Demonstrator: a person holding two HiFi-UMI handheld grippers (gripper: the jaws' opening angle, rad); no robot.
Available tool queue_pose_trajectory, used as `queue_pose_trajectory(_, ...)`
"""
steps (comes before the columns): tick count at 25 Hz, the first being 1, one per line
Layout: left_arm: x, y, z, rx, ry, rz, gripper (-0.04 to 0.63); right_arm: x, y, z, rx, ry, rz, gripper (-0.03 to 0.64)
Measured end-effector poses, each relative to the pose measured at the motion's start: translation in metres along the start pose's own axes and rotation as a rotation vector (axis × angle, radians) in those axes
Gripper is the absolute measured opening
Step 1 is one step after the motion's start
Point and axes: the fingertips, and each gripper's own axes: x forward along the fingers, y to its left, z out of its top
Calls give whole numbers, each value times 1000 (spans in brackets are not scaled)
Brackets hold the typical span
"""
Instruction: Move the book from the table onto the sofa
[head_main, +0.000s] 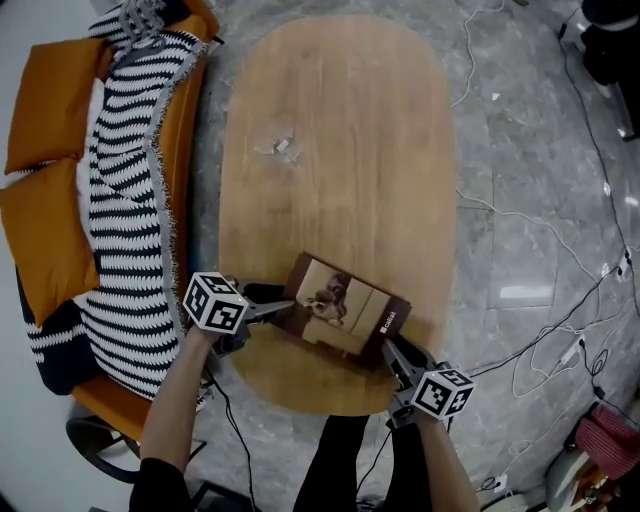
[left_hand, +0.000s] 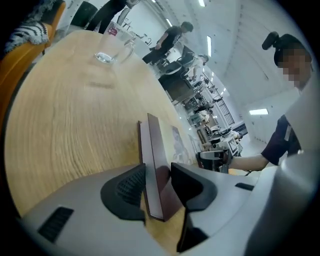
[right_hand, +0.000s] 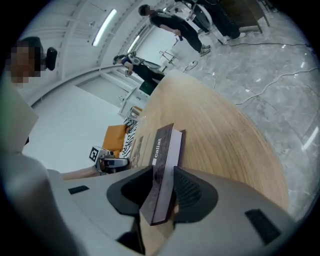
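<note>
An oval wooden table (head_main: 330, 120) carries a brown book (head_main: 345, 305) near its edge and a clear glass (head_main: 283, 146).

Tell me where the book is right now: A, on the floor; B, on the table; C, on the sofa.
B: in the head view the book lies flat on the wooden table, near its lower end, clear of the orange sofa at the left.

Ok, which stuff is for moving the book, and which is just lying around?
For the job: book, table, orange sofa, left tongs, right tongs (both open around the book).
Just lying about: glass, striped blanket, floor cables.
</note>
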Motion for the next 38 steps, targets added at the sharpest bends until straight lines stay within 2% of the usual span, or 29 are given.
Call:
queue_pose_trajectory(8,1,2,0,-18,-2,-54,153,5,-2,-2,40,-5,17,121)
queue_pose_trajectory(21,0,-7,1,11,-17,-11,152,-3,-4,3,43,-12,4,121)
queue_pose_trajectory(27,-18,-39,20,-6,-101,6,144,-24,13,22,33,2,22,121)
queue_pose_trajectory(33,-42,-80,32,0,-127,43,141,-53,45,42,-7,16,33,121)
queue_pose_trajectory(38,-60,-117,33,-44,-194,53,138,-79,68,57,-34,20,42,120)
